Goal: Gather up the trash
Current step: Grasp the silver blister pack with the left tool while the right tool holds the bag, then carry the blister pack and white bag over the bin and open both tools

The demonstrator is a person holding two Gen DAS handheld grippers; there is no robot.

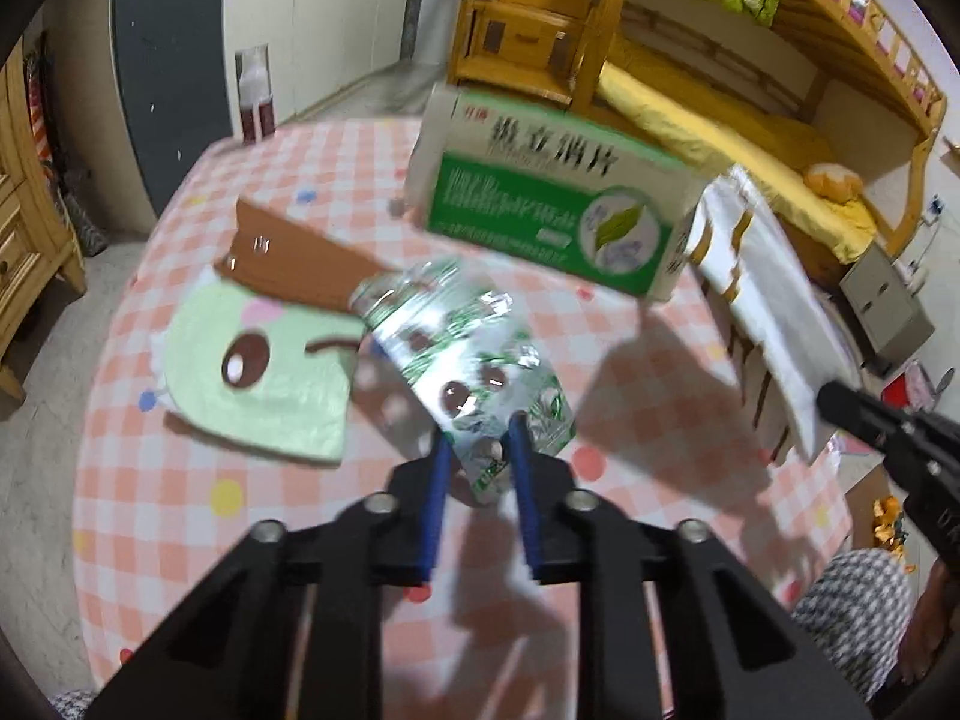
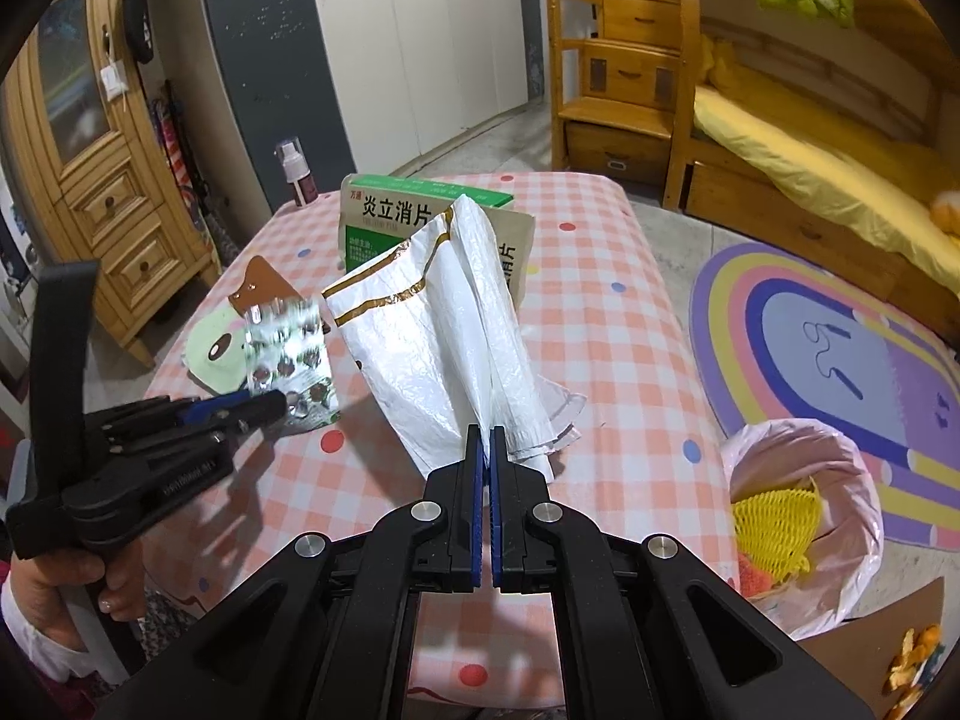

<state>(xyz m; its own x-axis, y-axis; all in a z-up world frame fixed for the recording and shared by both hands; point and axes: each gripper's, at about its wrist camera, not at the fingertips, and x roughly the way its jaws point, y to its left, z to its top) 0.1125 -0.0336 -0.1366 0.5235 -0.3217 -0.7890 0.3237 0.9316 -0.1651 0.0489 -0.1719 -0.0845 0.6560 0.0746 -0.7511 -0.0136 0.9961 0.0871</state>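
Left claw (image 1: 480, 450) pinches crinkled foil blister pack (image 1: 468, 348) | right claw (image 2: 486, 438) clamps thin white plastic bag (image 2: 456, 324)

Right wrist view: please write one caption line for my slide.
Right claw shut on white bag; left claw holds blister pack over checked table, bin nearby.

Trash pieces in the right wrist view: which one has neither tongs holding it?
The green-and-white medicine box; the blister pack and white plastic bag are both gripped.
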